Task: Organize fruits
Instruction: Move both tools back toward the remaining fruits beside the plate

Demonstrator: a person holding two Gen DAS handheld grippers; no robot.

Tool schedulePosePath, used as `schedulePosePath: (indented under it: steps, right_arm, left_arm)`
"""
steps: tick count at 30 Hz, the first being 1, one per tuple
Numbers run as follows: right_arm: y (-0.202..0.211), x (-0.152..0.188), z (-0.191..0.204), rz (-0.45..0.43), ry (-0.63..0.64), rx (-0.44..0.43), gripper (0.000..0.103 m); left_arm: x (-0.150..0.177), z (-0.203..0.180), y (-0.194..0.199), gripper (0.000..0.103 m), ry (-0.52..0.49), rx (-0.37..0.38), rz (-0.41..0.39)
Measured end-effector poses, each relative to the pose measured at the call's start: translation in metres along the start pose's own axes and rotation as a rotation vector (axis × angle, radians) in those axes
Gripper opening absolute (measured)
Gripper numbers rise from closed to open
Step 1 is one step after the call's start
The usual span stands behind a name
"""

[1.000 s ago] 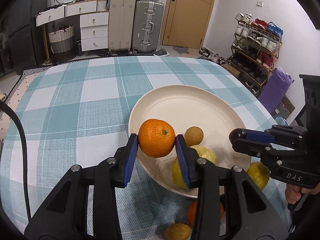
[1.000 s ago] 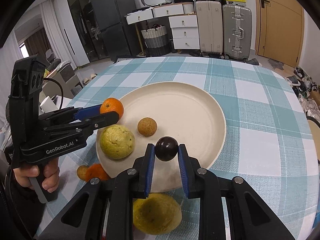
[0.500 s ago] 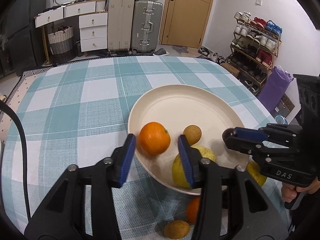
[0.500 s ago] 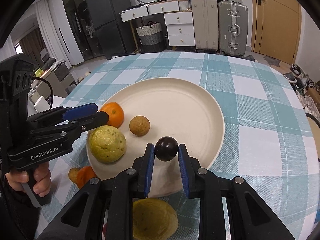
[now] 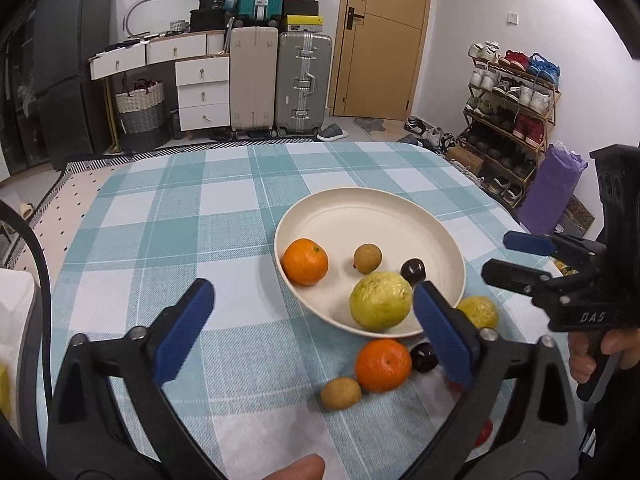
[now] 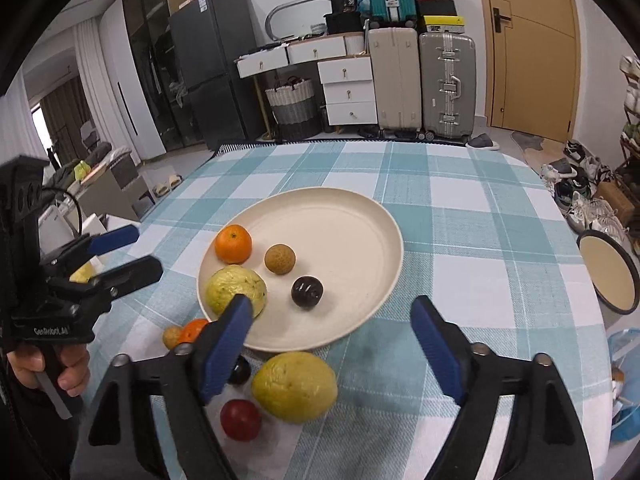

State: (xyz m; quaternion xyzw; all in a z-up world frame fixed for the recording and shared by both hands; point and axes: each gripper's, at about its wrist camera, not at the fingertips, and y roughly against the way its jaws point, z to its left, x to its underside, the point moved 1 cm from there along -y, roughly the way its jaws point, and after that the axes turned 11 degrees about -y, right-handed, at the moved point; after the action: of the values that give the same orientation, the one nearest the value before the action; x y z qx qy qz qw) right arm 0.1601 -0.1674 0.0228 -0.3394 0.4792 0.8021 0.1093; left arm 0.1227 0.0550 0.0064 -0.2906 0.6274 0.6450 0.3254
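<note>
A cream plate on the checked cloth holds an orange, a small brown fruit, a dark plum and a yellow-green guava. Near its front rim lie a second orange, a brown fruit, a dark fruit, a yellow fruit and a red fruit. My left gripper hangs back from the plate's left side, jaws opening wide, pads touching nothing. My right gripper is likewise opening and empty, above the plate's near edge.
A round dark-rimmed dish sits off the table's right edge, with a blue bag below it. A person's hand grips the right tool's handle. Drawers, suitcases and a shoe rack stand beyond the table.
The left gripper let go of the orange and the right one released the dark plum; both fruits now lie in the plate. Both grippers spread wide and drew back and upward.
</note>
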Motion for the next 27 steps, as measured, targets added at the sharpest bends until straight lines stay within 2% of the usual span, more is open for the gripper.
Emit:
schedulePosePath:
  steps: [3,15,27]
  right_arm:
    - [0.007,0.004,-0.005,-0.007,-0.018,0.009,0.101]
    - [0.024,0.029,-0.002,0.024,0.035,0.005,0.103]
    - [0.009,0.035,0.002,0.066,0.05,0.022,0.103]
  left_arm:
    - [0.006,-0.006,0.015,0.102,-0.004,-0.007,-0.01]
    - [0.029,-0.033,0.038,0.102,-0.025,0.003,0.001]
    - [0.045,-0.038,0.008,0.102,-0.03,0.024,0.074]
